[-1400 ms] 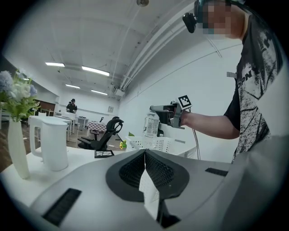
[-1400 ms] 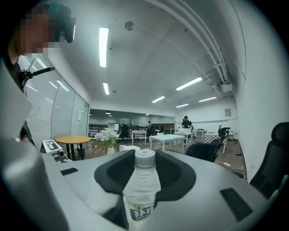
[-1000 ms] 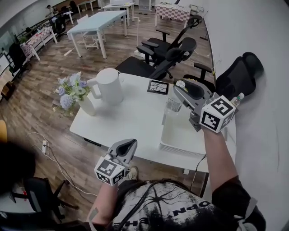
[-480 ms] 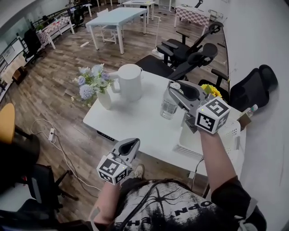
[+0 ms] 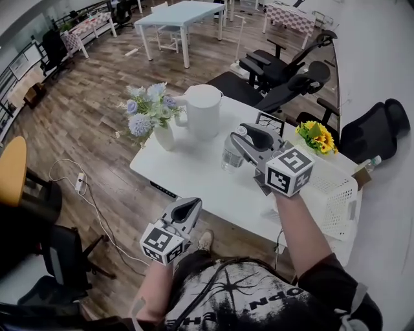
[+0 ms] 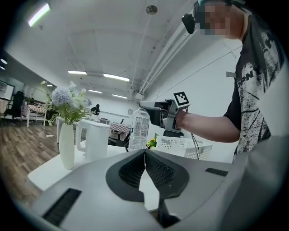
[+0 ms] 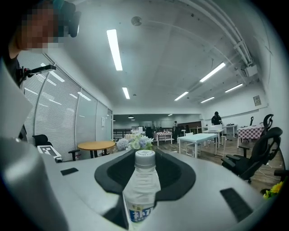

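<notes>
We hold the water bottle (image 7: 141, 191) clamped in the right tongs (image 5: 242, 138). It has travelled leftward from the edge of the white basket (image 5: 337, 194) and is now over bare table (image 5: 187, 169), near the jug (image 5: 203, 111). The left tongs (image 6: 145, 152) remain pressed together and empty.

Open office: desks (image 5: 183, 11), swivel chairs (image 5: 283, 70)

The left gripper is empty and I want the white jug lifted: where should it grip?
Grip the white jug by its handle, which loops out on the side facing the vase. Come in level from that side, jaws across the upright bar; the body looks too wide.
</notes>
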A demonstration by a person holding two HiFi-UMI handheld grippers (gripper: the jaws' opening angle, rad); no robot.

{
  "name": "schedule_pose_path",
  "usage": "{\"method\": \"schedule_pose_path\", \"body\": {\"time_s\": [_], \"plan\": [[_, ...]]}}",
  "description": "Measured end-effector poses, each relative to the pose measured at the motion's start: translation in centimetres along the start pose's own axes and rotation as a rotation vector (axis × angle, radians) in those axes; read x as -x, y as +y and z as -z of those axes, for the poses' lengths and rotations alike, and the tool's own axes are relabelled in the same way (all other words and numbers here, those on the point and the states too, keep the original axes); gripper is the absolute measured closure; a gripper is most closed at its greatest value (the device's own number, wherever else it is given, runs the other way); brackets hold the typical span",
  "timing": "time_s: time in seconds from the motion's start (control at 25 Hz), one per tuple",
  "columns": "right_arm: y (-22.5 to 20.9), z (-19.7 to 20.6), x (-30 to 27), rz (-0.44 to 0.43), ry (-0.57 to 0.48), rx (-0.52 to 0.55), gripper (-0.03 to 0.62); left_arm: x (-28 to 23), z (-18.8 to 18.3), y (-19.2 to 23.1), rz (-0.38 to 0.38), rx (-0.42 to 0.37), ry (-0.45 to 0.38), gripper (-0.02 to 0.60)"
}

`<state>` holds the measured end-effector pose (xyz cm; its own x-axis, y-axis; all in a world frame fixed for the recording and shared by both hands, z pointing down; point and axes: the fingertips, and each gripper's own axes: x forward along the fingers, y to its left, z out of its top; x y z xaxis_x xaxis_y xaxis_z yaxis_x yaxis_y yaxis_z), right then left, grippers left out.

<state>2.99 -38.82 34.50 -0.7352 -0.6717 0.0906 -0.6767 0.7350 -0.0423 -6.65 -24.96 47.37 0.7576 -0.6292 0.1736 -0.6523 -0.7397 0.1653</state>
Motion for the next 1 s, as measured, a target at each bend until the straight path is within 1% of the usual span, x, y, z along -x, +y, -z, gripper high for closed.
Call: {"method": "schedule_pose_path", "body": {"time_s": [0.44,0.76,1.0], "plan": [[0.9,6.7,-4.6,0.032,0.063,-0.043,0.442,1.1,1.3,3.4,-0.013,0.028,0.031,0.571],[0.8,12.6,-6.8,0.029,0.14,-0.057,0.442,1.3,2.6,5.2,-0.012,0.058,0.065,0.571],[0.2,15.1,-7.8,0.036,0.172,-0.047,0.442,0.7,3.3,6.4,-0.005,0.066,0.089,0.571]]}}
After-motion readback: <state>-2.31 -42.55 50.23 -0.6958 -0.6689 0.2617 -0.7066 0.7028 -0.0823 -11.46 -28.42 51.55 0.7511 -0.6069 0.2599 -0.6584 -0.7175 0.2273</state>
